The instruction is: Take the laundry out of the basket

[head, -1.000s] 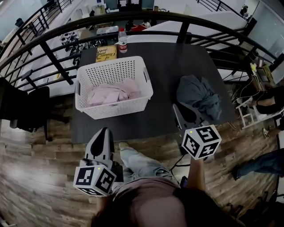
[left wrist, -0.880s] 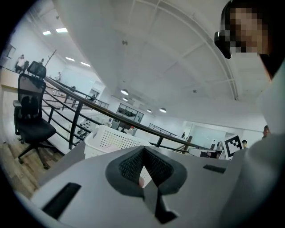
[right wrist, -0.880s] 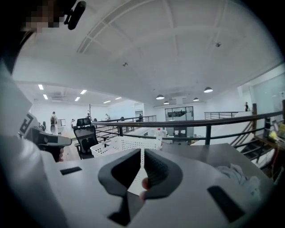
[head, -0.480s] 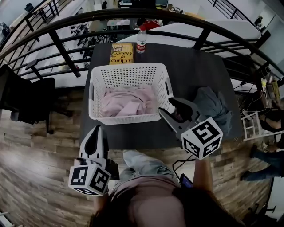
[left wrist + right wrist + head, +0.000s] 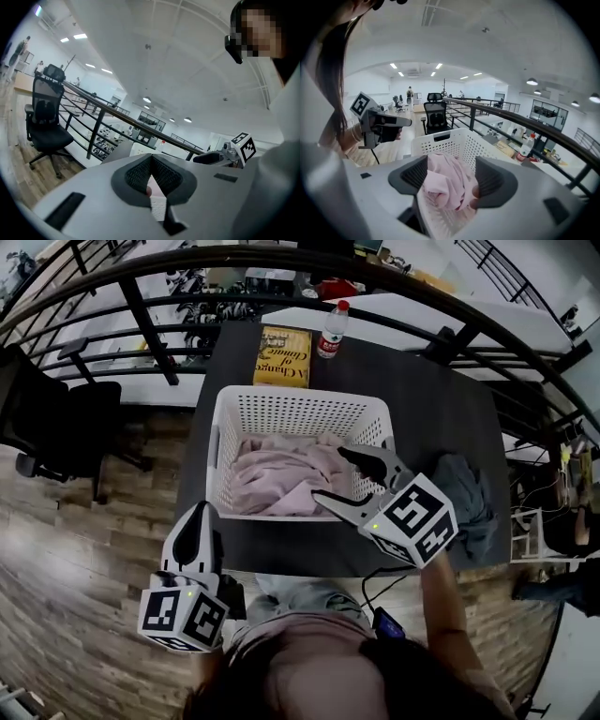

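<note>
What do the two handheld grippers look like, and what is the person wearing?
The left gripper and right gripper match: pale grey tapered shells, dark ribbed pads, each ending in a white cube with black square markers and a small green light. The person wears a pinkish top and light jeans.

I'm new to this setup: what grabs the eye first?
A white basket sits on the dark table with pink laundry heaped inside. The right hand-held gripper hangs over its near right corner; its jaws have just been opening, with the laundry between them, ungripped. A grey garment lies to the basket's right.
</note>
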{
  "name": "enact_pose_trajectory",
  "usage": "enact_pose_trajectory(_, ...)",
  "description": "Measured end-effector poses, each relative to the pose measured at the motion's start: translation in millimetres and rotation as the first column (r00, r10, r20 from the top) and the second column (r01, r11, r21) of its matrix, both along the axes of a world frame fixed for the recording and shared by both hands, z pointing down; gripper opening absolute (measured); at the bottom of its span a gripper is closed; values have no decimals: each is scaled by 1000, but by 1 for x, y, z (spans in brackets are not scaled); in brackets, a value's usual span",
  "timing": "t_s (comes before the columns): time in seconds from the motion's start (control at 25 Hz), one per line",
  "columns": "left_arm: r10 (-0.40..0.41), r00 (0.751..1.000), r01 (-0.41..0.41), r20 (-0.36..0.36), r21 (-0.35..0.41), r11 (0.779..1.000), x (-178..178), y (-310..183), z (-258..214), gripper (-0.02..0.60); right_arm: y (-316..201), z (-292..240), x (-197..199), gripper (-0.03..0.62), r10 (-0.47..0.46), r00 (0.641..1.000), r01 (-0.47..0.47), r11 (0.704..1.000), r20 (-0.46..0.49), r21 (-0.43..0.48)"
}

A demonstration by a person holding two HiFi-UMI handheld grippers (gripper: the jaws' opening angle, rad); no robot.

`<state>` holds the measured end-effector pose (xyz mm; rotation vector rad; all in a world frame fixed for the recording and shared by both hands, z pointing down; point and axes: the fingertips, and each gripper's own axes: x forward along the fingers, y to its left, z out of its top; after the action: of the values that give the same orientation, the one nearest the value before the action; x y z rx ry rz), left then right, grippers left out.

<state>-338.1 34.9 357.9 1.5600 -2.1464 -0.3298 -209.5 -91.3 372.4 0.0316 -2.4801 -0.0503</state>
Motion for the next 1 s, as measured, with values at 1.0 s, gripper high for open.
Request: enact_pose_trajectory(1.0, -146, 987, 144, -73, -34, 989, -57, -23, 49, -2, 6, 141, -63, 385, -330, 881, 268, 939, -339, -217)
